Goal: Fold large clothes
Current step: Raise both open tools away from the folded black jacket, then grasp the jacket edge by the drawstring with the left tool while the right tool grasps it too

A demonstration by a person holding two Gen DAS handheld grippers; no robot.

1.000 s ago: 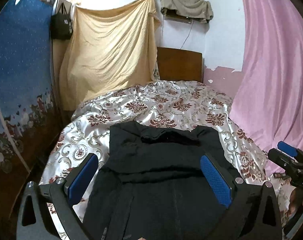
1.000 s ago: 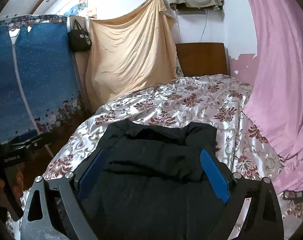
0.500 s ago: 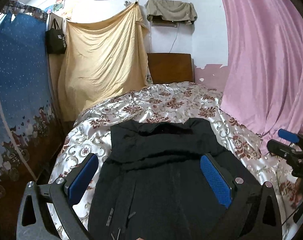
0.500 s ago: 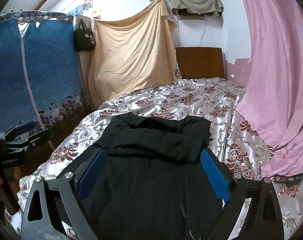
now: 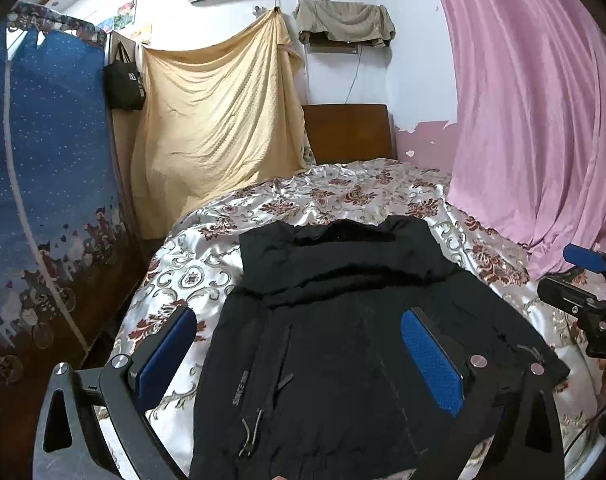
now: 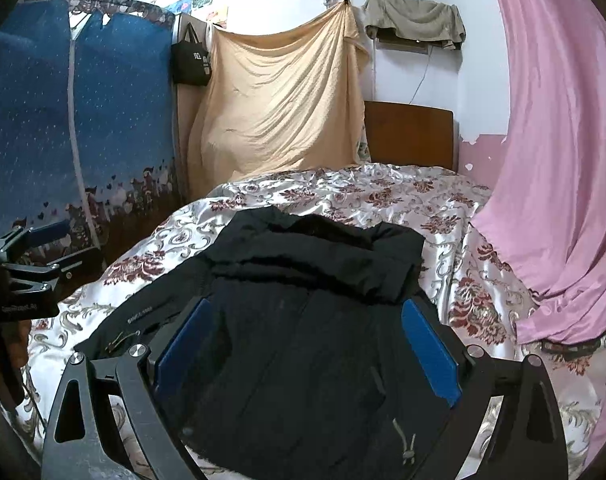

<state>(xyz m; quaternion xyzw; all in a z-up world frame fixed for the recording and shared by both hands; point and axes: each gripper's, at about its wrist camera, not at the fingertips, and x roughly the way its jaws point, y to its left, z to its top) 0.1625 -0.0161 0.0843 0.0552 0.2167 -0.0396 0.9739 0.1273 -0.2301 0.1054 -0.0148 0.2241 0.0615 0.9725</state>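
Note:
A large black jacket (image 5: 343, 320) lies spread on the floral bedspread (image 5: 343, 196), its far end folded back into a band. The same black jacket (image 6: 303, 320) fills the lower middle of the right wrist view. My left gripper (image 5: 299, 348) hovers open above the jacket's near part, nothing between its blue pads. My right gripper (image 6: 307, 344) is likewise open and empty over the jacket. The right gripper (image 5: 583, 280) shows at the right edge of the left wrist view. The left gripper (image 6: 31, 256) shows at the left edge of the right wrist view.
A pink curtain (image 5: 543, 120) hangs along the bed's right side. A blue patterned panel (image 5: 43, 160) stands on the left. A yellow sheet (image 5: 223, 120) and wooden headboard (image 5: 351, 132) close off the far end. A black bag (image 5: 123, 80) hangs on the wall.
Both grippers have pulled back and risen from the jacket, so more of its near part and more of the room now show. The jacket itself lies unchanged.

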